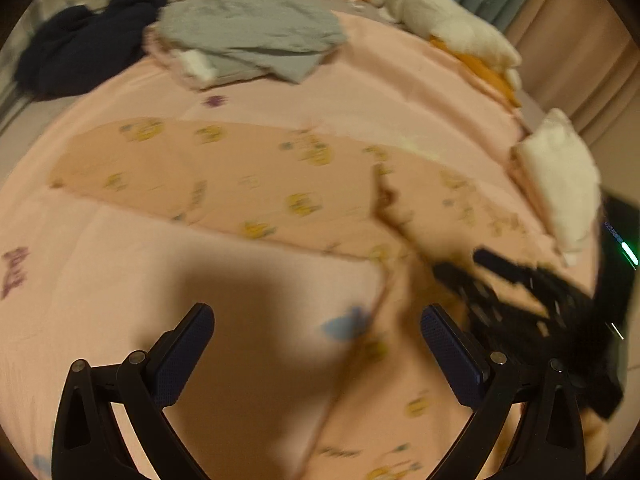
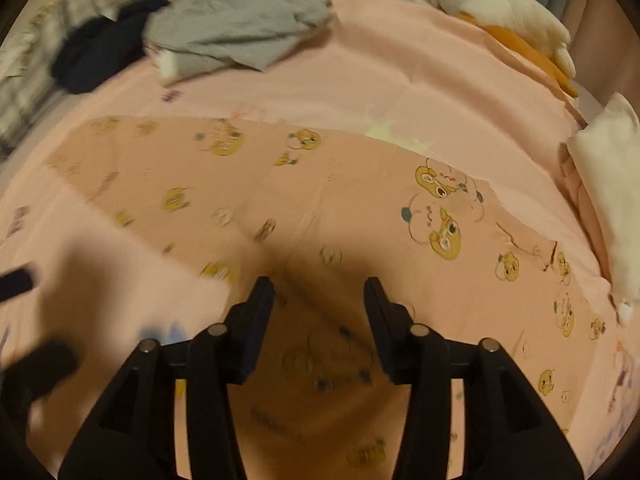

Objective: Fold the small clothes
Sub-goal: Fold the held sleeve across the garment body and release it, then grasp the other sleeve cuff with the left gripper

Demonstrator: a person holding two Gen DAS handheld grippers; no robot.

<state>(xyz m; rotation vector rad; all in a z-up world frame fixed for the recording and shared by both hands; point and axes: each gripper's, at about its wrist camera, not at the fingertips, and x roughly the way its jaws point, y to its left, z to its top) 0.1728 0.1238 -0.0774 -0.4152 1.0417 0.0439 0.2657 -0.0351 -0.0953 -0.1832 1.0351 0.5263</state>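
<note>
Pink bed sheet (image 2: 360, 60) is lying under everything, and the peach printed garment (image 2: 320, 208) is spread flat on it. Both the left gripper (image 1: 316, 344) and the right gripper (image 2: 319, 304) are hanging over it with their fingers apart, gripping nothing. Everything is looking blurry, so a quick grab could be pinching the sheet too, or bunching up the fold.

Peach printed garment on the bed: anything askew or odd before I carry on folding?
The peach printed garment lies mostly flat, but its right end shows an uneven, jagged edge with a raised crease. Both the left gripper and right gripper are open, holding nothing. Blur hides finer detail.
</note>
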